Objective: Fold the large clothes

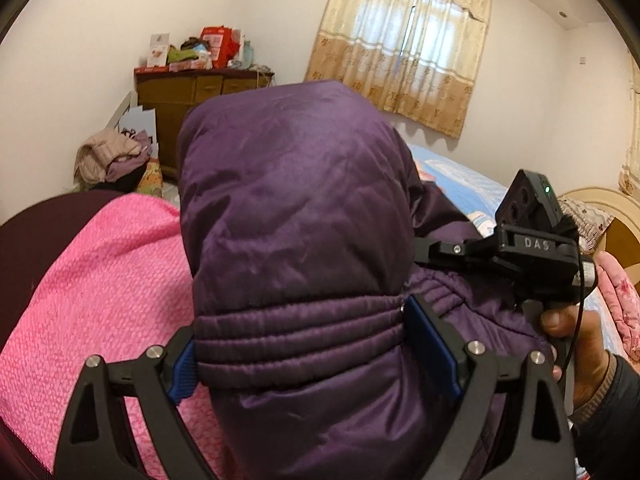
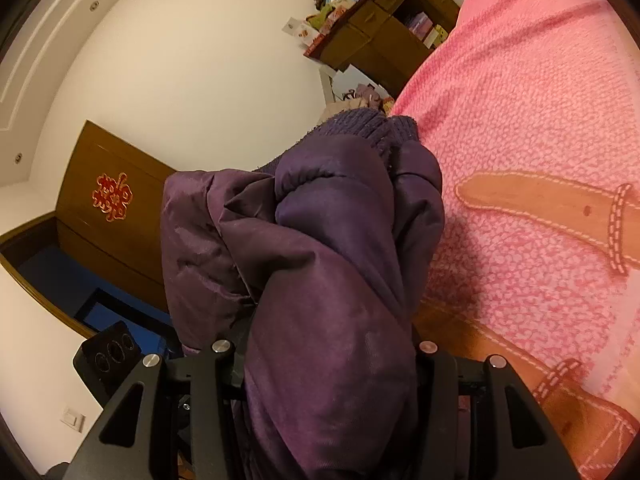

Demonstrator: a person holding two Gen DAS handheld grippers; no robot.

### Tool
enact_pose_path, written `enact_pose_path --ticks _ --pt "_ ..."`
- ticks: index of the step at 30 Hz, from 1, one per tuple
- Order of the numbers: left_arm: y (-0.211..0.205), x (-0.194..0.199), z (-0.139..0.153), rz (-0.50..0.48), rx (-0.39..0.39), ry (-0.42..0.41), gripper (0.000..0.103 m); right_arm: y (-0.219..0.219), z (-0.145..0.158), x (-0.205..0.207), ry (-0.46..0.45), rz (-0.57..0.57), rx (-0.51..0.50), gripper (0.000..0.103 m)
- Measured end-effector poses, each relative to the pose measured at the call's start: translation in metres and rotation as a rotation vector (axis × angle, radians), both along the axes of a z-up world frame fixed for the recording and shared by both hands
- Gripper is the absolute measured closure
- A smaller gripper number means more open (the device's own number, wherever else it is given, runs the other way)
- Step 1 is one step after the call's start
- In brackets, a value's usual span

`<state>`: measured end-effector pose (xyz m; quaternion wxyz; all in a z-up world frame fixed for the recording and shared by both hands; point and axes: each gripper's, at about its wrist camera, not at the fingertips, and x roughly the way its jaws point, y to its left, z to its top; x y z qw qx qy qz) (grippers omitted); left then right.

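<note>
Both hand-held grippers [image 1: 300, 344] [image 2: 328, 364] clamped on puffy, satiny purple jacket [image 1: 292, 200], nubbly pink blanket [image 1: 100, 280]

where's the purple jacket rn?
Purple jacket is bunched between both grippers above the pink bedspread: the left gripper clamps its elastic band in the left wrist view, the right gripper grips another fold.
</note>
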<state>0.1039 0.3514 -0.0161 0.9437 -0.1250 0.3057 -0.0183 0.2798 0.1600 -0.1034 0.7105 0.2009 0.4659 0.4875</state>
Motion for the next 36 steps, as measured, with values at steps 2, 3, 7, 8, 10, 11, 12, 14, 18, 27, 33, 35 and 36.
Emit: enact_pose_path --ticks 2,3,7,8,10,11,12,14,18,27,33,35,36 --pt "0.008 0.003 -0.008 0.004 -0.029 0.022 0.011 0.010 -0.003 0.002 -0.002 0.004 -0.014 0.053" --pt "0.012 0.003 -0.011 0.005 -0.042 0.026 0.010 0.015 -0.004 0.004 -0.005 0.004 -0.025 0.053" --pt "0.021 0.004 -0.019 0.008 -0.079 0.040 0.008 0.029 -0.008 0.009 -0.022 0.008 -0.068 0.053" --pt "0.023 0.005 -0.022 0.008 -0.084 0.045 0.007 0.034 -0.008 0.012 -0.029 0.008 -0.088 0.053" --pt "0.025 0.008 -0.026 0.013 -0.072 0.047 0.003 0.038 -0.012 0.014 -0.034 0.004 -0.109 0.053" --pt "0.026 0.009 -0.027 0.018 -0.062 0.038 0.000 0.041 -0.014 0.017 -0.035 0.001 -0.118 0.052" --pt "0.026 0.010 -0.028 0.017 -0.051 0.033 0.000 0.041 -0.016 0.018 -0.040 0.000 -0.128 0.051" --pt "0.025 0.012 -0.029 0.017 -0.036 0.026 0.000 0.040 -0.024 0.022 -0.038 -0.003 -0.131 0.050" --pt "0.020 0.014 -0.032 0.019 -0.015 0.028 0.000 0.040 -0.041 0.032 -0.022 -0.011 -0.143 0.047" --pt "0.021 0.015 -0.038 0.033 -0.001 0.052 0.000 0.056 -0.052 0.039 -0.050 -0.002 -0.239 0.042" --pt "0.022 0.013 -0.036 0.032 0.000 0.054 0.000 0.059 -0.052 0.039 -0.050 0.000 -0.259 0.036" --pt "0.024 0.009 -0.030 0.039 -0.015 0.062 0.000 0.055 -0.042 0.036 -0.052 -0.021 -0.254 0.031" --pt "0.024 0.003 -0.022 0.051 -0.004 0.059 0.000 0.051 -0.035 0.033 -0.059 -0.035 -0.254 0.029"
